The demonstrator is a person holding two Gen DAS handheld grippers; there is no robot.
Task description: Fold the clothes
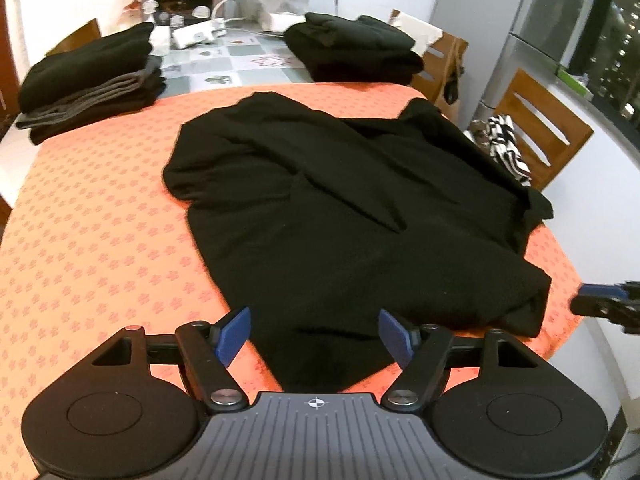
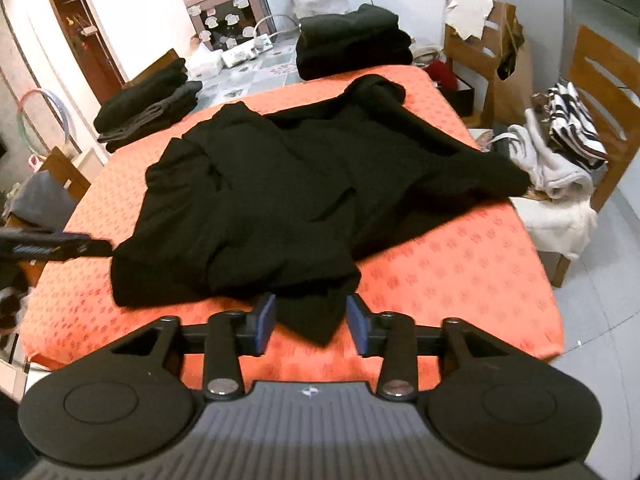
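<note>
Both the left hand-held gripper (image 1: pixel 315 338) and right hand-held gripper (image 2: pixel 311 323) gape apart, unclamped, over the black garment (image 1: pixel 344 208).

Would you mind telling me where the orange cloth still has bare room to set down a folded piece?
The widest bare stretch of the orange cloth lies between the black garment and the dark folded stack. A smaller patch borders the garment's other side, toward the chair with striped fabric. The far end is crowded by a second black stack.
</note>
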